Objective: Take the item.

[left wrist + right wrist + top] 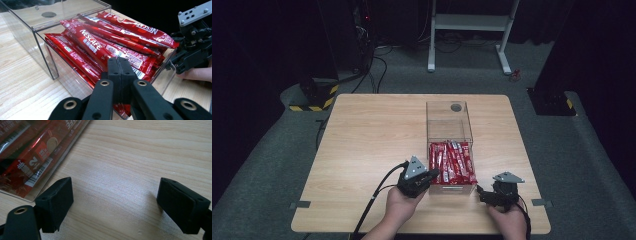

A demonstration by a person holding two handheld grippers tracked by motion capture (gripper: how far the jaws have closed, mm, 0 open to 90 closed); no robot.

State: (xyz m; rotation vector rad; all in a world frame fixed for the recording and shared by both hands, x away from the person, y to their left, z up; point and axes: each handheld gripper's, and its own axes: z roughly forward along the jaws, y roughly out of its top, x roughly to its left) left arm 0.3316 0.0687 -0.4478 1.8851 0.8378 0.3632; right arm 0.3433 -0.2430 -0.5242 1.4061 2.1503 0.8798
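Jaws of the left gripper [120, 65] are pressed together with nothing between them, poised just over the near end of the red Nescafé stick sachets [110, 45] heaped in the one clear plastic box [450, 131]; too many overlap to count. The right gripper [115, 202] stands spread wide over bare light wooden table [140, 157], just beside the box's near corner.

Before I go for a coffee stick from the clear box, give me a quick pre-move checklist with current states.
1. Left tongs open: not ok, jaws shut together.
2. Left tongs near the coffee sticks: ok, at the clear box near end.
3. Right tongs open and empty: ok, over bare table.
4. Box lid off the sticks: ok, slid back.
5. Left tongs gripping a stick: cannot tell.
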